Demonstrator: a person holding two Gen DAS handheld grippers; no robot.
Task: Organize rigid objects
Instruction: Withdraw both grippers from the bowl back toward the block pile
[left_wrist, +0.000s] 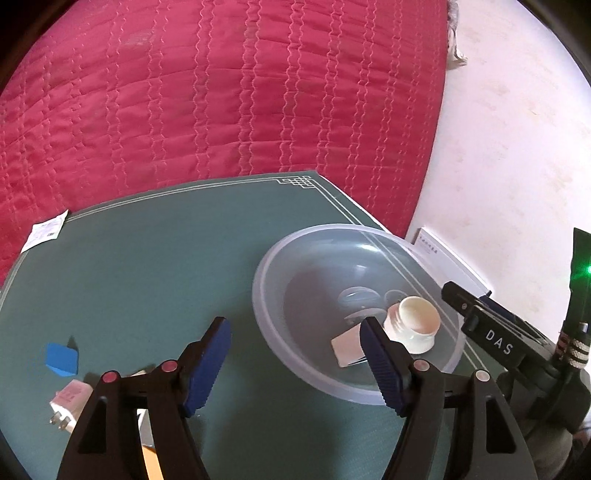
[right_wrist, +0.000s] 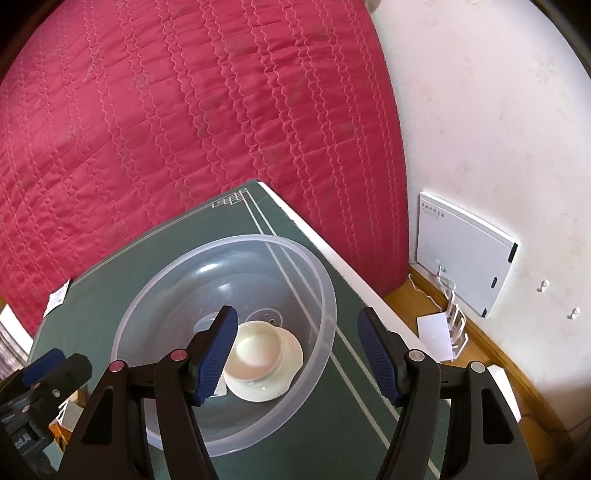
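Red quilted bedding backs a dark green mat where the sorting is partly done. Inside the clear plastic bowl already lie a white round jar and a small pale block. Left gripper stands open and empty by the bowl's rim; right gripper hangs open, empty. Still out on the mat: a blue cube and a pink-and-white plug adapter.

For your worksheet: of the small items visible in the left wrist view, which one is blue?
The blue block on the green mat, far left. The white plug beside it and the cream jar in the clear bowl are pale.
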